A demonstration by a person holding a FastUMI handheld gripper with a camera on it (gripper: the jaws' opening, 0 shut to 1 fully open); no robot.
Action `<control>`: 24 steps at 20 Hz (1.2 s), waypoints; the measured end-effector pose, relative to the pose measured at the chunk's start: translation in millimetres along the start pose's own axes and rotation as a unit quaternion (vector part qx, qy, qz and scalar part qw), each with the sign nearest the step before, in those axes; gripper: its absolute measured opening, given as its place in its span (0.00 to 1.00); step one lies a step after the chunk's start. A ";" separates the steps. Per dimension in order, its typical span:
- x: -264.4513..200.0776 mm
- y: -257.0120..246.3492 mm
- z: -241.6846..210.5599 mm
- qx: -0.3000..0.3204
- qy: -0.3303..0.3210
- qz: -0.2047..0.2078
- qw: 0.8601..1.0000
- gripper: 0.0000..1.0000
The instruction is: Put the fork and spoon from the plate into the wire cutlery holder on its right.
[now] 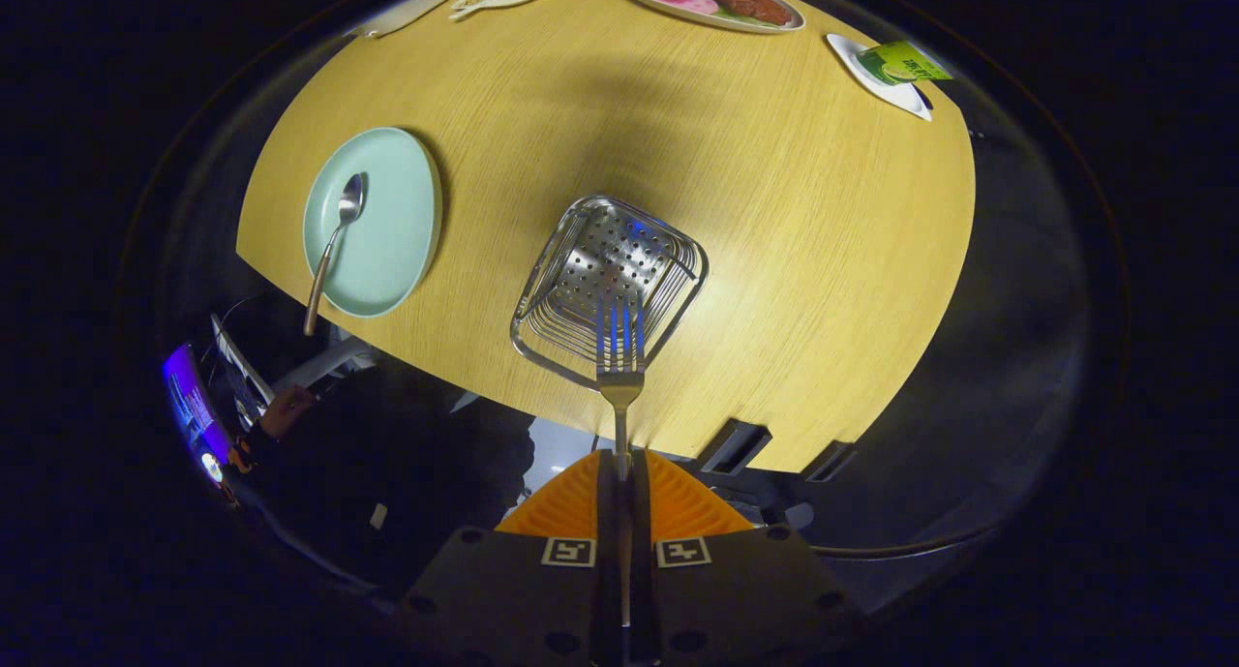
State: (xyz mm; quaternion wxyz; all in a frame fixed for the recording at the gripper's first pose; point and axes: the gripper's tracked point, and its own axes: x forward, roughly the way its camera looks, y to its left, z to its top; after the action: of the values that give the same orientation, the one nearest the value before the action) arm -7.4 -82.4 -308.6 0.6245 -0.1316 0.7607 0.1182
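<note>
Apparently high above the table [794,260], the jaws are clamped on the fork [620,357] handle, tines hanging over the wire cutlery holder [608,285] mouth for a straight drop. Its rim leaves fair room. Leftward, the spoon [334,241] waits on the plate [392,231].
</note>
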 end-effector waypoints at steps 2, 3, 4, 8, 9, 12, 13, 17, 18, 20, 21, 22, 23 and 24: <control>2.1 1.6 7.1 0.002 0.011 -0.002 1.000 0.08; 3.2 2.4 9.3 0.002 0.017 -0.005 1.000 0.08; 6.4 2.3 12.6 0.003 0.021 -0.010 1.000 0.08; 8.5 6.3 28.9 0.013 0.004 -0.006 1.000 0.14; 3.6 6.5 33.1 0.016 -0.003 -0.005 1.000 0.15; 3.4 8.2 45.0 0.031 -0.053 0.002 0.998 0.30; -1.6 10.4 49.1 0.038 -0.075 0.009 0.996 0.31; -20.3 13.4 47.9 0.049 -0.156 0.011 0.986 0.33; -26.3 16.2 43.3 0.049 -0.176 0.010 0.983 0.35; -37.6 26.8 37.3 0.051 -0.212 0.009 0.976 0.34; -43.3 35.5 34.9 0.049 -0.232 0.012 0.971 0.35; -49.9 47.6 34.3 0.048 -0.251 0.018 0.967 0.35; -55.0 63.2 35.5 0.043 -0.268 0.028 0.962 0.35; -60.2 80.3 36.6 0.040 -0.283 0.039 0.957 0.35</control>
State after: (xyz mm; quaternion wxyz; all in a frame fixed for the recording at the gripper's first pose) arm 9.5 8.6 -255.3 0.8141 -0.0380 0.5612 0.1447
